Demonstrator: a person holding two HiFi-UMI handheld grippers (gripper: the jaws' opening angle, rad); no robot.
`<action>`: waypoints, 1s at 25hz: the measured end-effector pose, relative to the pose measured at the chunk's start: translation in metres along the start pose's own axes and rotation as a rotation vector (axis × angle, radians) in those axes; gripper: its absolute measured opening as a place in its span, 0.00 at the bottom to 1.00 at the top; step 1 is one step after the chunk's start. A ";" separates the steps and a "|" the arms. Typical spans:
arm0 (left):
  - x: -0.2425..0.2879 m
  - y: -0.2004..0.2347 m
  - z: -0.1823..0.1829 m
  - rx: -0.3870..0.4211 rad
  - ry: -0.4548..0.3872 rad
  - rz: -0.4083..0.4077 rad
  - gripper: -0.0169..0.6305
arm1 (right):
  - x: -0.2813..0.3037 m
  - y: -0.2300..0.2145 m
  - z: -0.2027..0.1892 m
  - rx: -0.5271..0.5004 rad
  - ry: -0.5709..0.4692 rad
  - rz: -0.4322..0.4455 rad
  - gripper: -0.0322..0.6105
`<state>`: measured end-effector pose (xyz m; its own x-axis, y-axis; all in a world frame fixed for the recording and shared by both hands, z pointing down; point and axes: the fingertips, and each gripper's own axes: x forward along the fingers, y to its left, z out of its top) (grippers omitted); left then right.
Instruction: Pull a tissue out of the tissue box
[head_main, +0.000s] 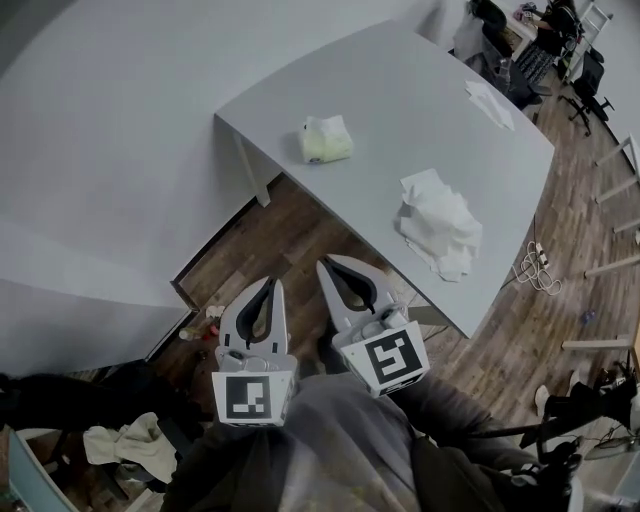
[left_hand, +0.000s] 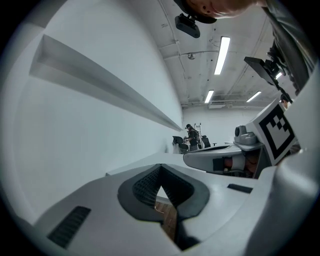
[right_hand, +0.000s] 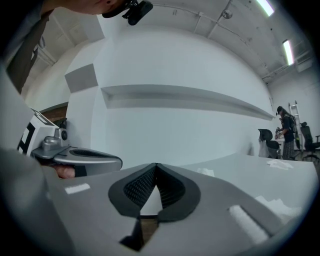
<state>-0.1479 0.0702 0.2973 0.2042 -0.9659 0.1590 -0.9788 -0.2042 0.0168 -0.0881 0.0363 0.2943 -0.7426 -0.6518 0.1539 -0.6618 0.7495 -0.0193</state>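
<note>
My left gripper (head_main: 268, 285) and right gripper (head_main: 328, 265) are both pressed together on nothing, side by side short of the table (head_main: 400, 120), and the tissue box (head_main: 326, 139) sits well ahead near its left edge, almost straight beyond the right one, which I judge nearer

Open office, swivel chairs (right_hand: 264, 135), strip lights (left_hand: 220, 55)

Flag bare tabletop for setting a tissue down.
Free: table between tissue box and crumpled tissue pile, plus the far middle between the box and the lone tissue. Crowded: the near right edge under the pile.
</note>
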 end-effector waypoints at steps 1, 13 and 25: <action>0.011 0.002 0.004 0.009 -0.005 -0.002 0.02 | 0.007 -0.007 0.000 0.009 -0.002 0.005 0.05; 0.147 -0.003 0.008 -0.023 0.031 -0.022 0.02 | 0.076 -0.110 -0.013 0.051 0.024 0.051 0.05; 0.225 0.006 0.012 -0.021 0.052 -0.046 0.02 | 0.121 -0.175 -0.009 0.052 0.050 0.020 0.05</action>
<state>-0.1073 -0.1501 0.3209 0.2488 -0.9459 0.2084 -0.9685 -0.2446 0.0461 -0.0610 -0.1731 0.3250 -0.7507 -0.6290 0.2020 -0.6521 0.7545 -0.0743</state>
